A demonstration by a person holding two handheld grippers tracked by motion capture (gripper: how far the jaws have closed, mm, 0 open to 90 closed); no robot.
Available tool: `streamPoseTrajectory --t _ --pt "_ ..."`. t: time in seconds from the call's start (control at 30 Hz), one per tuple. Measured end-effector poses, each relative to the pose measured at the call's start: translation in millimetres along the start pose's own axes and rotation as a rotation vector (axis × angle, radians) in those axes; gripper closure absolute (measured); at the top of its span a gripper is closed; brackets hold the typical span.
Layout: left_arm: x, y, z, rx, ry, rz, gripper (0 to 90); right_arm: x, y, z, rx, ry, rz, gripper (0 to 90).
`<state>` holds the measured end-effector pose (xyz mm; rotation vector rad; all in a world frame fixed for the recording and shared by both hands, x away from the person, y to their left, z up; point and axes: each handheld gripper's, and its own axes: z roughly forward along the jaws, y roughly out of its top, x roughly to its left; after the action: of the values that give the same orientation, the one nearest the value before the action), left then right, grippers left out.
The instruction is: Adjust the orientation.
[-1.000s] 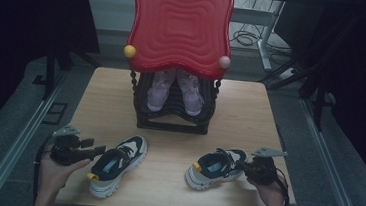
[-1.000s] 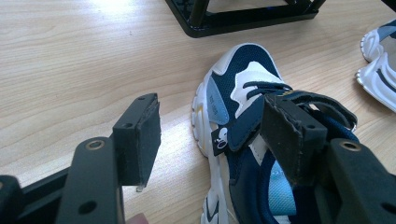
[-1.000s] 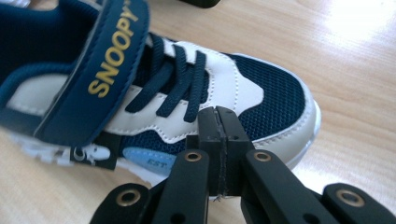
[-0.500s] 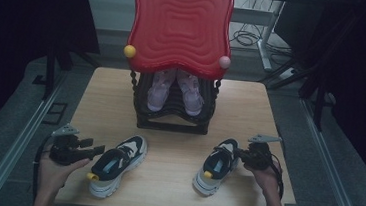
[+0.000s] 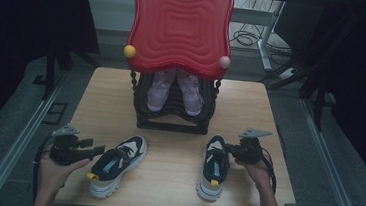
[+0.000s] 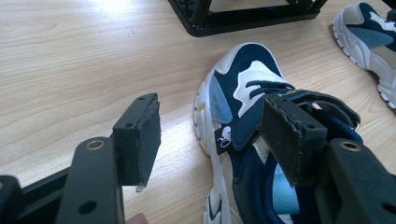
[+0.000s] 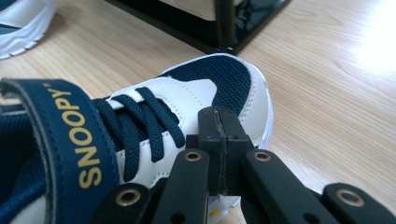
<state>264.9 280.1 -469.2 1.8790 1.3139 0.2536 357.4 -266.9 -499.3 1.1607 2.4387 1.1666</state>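
Two navy and white sneakers lie on the wooden table (image 5: 270, 115). The left sneaker (image 5: 115, 165) (image 6: 243, 79) lies slanted, and my left gripper (image 5: 97, 150) (image 6: 212, 126) stands open at its heel end. One pad (image 6: 289, 126) is in front of its strap, the other over bare wood. The right sneaker (image 5: 214, 166) (image 7: 205, 88) points its toe at the rack; its strap (image 7: 79, 135) reads SNOOPY. My right gripper (image 5: 230, 150) (image 7: 218, 140) is shut, pads pressed together, lying against that sneaker's side near the toe with nothing seen between them.
A black shoe rack (image 5: 171, 124) (image 6: 243, 18) (image 7: 219, 23) stands at the table's middle back and holds a pair of pink shoes (image 5: 174, 89). A red wavy panel (image 5: 180, 27) with a yellow and a pink knob rises above it. Bare wood lies between the sneakers.
The right sneaker has swung from lying crosswise until its toe points at the rack. My right gripper moved left and away from me with it. The left gripper and left sneaker stayed put.
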Motion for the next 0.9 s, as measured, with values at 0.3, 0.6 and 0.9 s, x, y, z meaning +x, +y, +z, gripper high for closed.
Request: streamPoseTrajectory --t 0.3,0.6,0.9 --pt "0.3 -0.3 0.2 0.003 -0.001 0.001 38.5 10.8 5.3 14.2 -0.019 0.095 -0.032 89.6" --pt "-0.3 -0.3 1.4 0.008 -0.002 0.004 38.5 16.1 6.8 22.7 -0.033 0.178 -0.038 89.6" --pt "-0.3 -0.4 1.1 0.007 -0.002 0.006 38.4 17.1 7.7 23.9 -0.042 0.178 -0.036 89.5"
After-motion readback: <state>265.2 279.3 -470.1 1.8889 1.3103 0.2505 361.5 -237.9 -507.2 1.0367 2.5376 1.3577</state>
